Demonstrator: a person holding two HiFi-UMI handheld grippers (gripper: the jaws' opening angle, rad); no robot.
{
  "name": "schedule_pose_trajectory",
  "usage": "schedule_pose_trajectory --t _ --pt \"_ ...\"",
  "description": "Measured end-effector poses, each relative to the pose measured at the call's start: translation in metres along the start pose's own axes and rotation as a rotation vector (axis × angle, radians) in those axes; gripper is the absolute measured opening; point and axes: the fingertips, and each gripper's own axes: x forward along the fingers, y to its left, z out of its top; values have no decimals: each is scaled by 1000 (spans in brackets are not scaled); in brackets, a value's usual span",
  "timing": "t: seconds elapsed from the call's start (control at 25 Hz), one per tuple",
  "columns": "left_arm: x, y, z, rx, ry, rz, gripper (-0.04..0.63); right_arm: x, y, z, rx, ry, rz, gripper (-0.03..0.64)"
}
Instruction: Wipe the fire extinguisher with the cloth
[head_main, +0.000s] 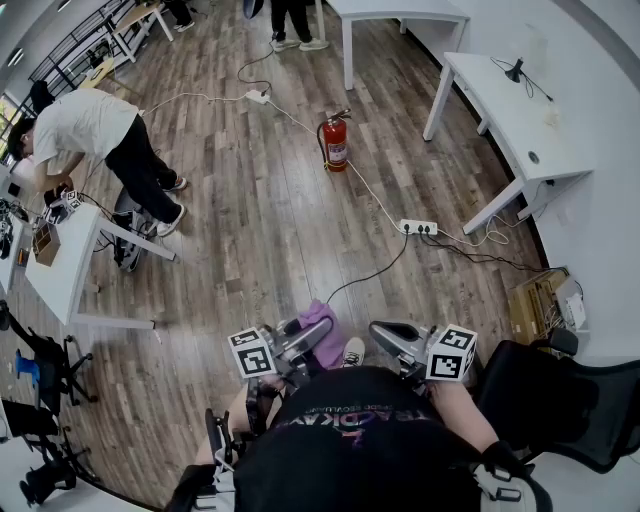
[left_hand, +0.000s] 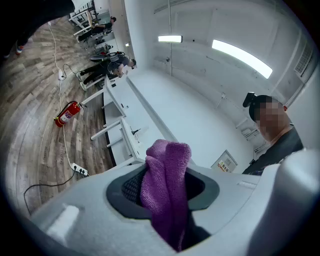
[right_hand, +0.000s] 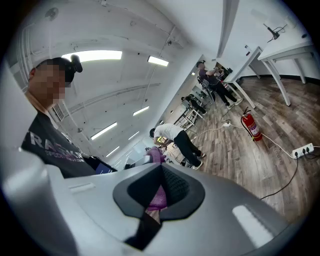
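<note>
Left gripper (left_hand: 167, 189) clamps purple cloth (left_hand: 166, 167) ready for wiping, right gripper (right_hand: 159, 189) closed w/ nothing in it, bc fire extinguisher (head_main: 335, 142) stands well ahead of both

bright, even light from ceiling strip lamps (left_hand: 242, 57) above the left gripper (left_hand: 167, 185); soft floor shadows; strong fisheye bending, dark corners.

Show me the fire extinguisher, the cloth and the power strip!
Fire extinguisher (head_main: 336, 143): head view, its red body.
Cloth (left_hand: 167, 190): left gripper view, middle of the purple fold.
Power strip (head_main: 418, 227): head view, its white top.
</note>
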Motion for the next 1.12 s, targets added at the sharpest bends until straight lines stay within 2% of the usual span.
schedule_pose_trajectory --t 0.44,0.68,0.72,0.84,0.96,1.12 --pt "-2 -3 -2 -7 -3 -2 137 -2 4 1 8 -8 -14 -3" --pt "2 -7 2 20 10 -13 137 0 4 7 -5 -13 -12 2" --pt "4 -8 3 22 14 -18 137 1 6 8 -13 -12 -10 25" --pt "8 -12 1 21 28 -32 137 3 10 7 -25 -5 -2 26" --pt "12 -18 -3 27 41 -50 137 1 13 4 -28 0 11 66" --pt "25 -29 9 67 42 -92 137 5 16 16 -67 1 29 112"
